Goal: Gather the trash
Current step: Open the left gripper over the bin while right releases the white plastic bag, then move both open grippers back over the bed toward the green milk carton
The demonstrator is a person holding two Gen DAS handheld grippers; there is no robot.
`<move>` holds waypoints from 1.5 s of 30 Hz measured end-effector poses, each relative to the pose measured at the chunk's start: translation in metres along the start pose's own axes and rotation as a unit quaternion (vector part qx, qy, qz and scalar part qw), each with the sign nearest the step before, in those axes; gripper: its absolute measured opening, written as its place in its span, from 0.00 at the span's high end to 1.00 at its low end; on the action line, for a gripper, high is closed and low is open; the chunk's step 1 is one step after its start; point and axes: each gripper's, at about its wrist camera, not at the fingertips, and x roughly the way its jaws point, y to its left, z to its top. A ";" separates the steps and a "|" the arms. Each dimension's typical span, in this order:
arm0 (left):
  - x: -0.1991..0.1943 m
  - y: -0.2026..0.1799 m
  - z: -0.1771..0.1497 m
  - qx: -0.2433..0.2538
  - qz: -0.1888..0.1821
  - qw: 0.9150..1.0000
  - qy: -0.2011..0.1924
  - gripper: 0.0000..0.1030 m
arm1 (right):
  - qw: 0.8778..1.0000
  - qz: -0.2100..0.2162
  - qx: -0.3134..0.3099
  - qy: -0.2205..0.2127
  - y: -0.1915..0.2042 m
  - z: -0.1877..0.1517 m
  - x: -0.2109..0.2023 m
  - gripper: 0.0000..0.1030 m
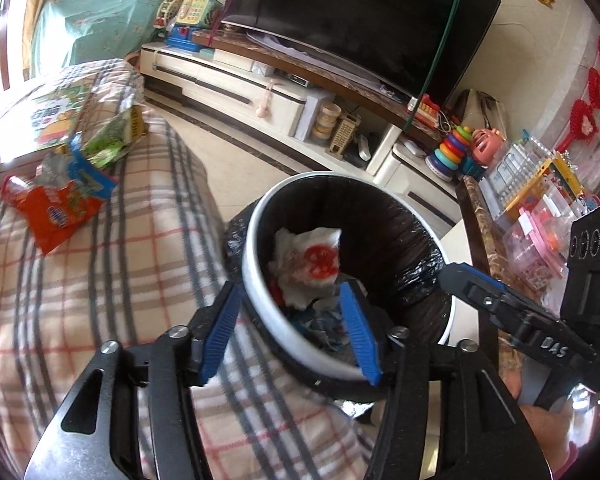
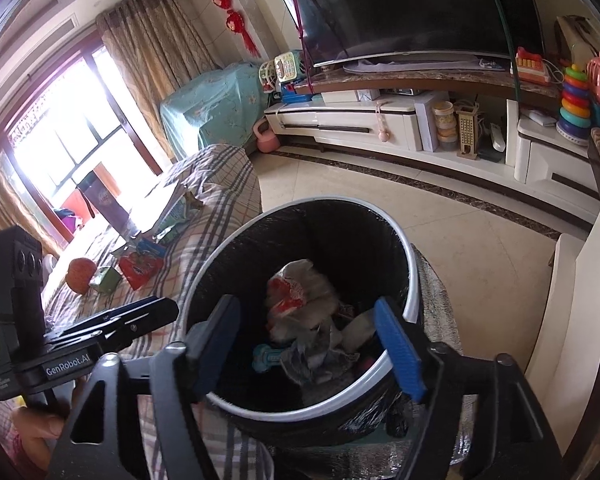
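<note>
Black-lined bin (image 2: 400, 236) holds crumpled wrappers (image 2: 300, 300); more wrappers (image 1: 60, 208) at 10 o'clock on the plaid sofa (image 1: 100, 300). Both grippers (image 1: 292, 336) (image 2: 312, 348) gape wide, empty.

"GenRobot.AI" on left tongs (image 2: 148, 314)

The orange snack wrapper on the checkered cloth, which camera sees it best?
The left wrist view. There the orange snack wrapper lies large and close on the checkered cloth, its printing showing though blurred. In the right wrist view the same wrapper is far off, small and partly in glare.
</note>
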 end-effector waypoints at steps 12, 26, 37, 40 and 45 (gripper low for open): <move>-0.050 0.058 -0.042 -0.053 0.057 0.997 -0.023 0.27 | 0.999 0.045 -0.028 0.006 0.052 -0.019 -0.001 0.09; -0.104 0.143 -0.076 -0.136 0.124 0.981 -0.055 0.26 | 0.989 0.104 -0.099 0.023 0.139 -0.043 0.020 0.09; -0.125 0.194 -0.099 -0.179 0.169 0.967 -0.063 0.21 | 0.984 0.113 -0.135 0.040 0.180 -0.060 0.055 0.08; -0.123 0.200 -0.101 -0.184 0.174 0.965 -0.061 0.20 | 0.984 0.110 -0.136 0.043 0.185 -0.060 0.064 0.08; -0.119 0.209 -0.097 -0.186 0.177 0.965 -0.055 0.20 | 0.984 0.096 -0.142 0.045 0.192 -0.055 0.080 0.08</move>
